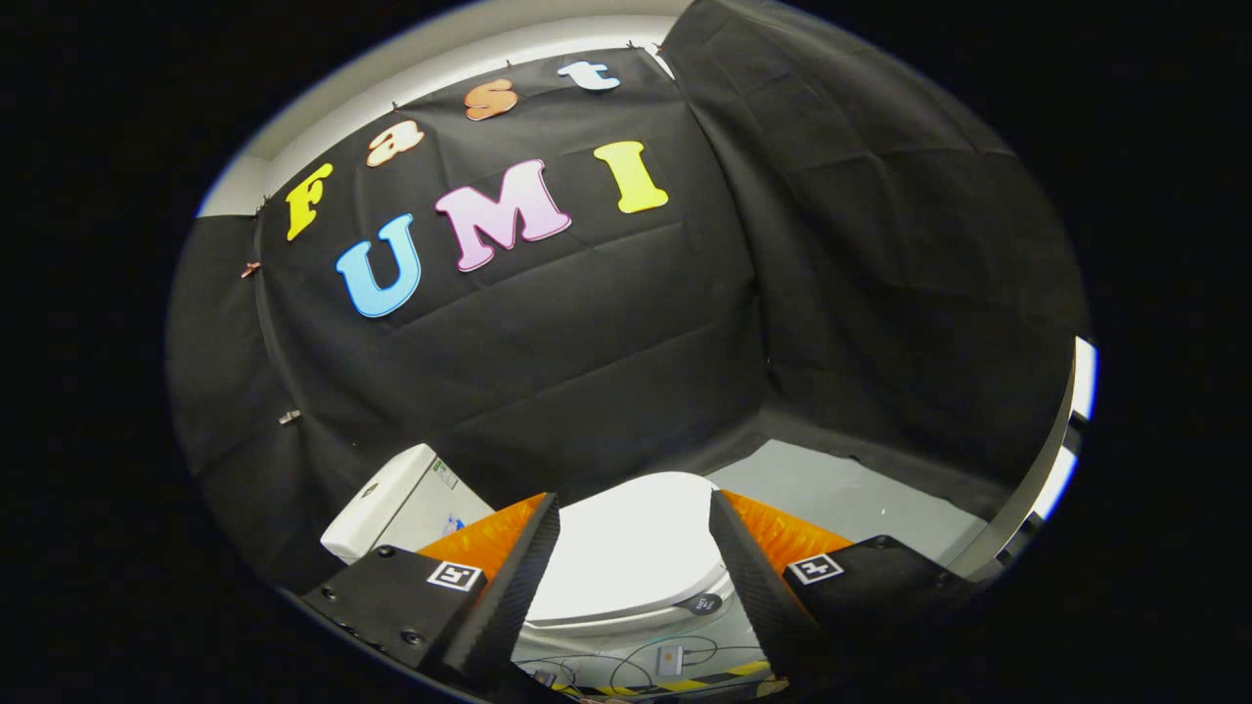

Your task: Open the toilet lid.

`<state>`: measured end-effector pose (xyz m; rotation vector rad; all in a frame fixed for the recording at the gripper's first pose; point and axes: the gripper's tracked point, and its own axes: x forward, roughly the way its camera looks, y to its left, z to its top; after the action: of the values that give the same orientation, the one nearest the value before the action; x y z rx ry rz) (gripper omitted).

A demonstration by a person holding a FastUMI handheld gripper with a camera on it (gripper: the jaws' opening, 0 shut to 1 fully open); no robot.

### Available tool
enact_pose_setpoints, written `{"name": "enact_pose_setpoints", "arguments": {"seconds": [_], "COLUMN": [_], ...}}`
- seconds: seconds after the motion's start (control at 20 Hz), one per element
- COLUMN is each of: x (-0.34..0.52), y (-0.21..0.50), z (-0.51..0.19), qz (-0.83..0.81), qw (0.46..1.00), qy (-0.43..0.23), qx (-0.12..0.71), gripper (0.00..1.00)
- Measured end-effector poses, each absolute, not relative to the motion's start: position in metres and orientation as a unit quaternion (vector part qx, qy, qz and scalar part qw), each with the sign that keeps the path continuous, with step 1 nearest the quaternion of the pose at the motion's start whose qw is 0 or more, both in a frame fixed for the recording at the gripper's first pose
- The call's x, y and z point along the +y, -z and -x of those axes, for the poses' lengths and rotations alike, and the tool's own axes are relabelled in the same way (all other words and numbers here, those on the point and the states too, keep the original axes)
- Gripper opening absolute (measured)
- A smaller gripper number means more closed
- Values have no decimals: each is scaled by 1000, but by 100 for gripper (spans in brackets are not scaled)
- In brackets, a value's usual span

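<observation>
The gripper point(634, 548) hangs with fingers spread wide and empty above the closed toilet lid point(631, 562), tank point(391, 504) at ten o'clock, cables point(626, 665) at six.

Gripper point(634, 533) fingers spread wide, touching nothing. Toilet lid point(631, 557) closed, framed between them at 12 o'clock. Cistern point(391, 501) at 10 o'clock (white, against black cloth). Cables point(626, 660) on floor below the bowl.
</observation>
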<state>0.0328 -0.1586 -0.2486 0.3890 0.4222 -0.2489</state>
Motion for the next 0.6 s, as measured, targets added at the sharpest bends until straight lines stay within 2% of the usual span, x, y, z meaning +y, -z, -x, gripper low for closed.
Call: {"name": "enact_pose_setpoints", "arguments": {"seconds": [0.6], "x": [-195], "y": [408], "z": [-34], "qz": [-309], "qw": [885], "qy": [149], "qx": [315], "gripper": [96]}}
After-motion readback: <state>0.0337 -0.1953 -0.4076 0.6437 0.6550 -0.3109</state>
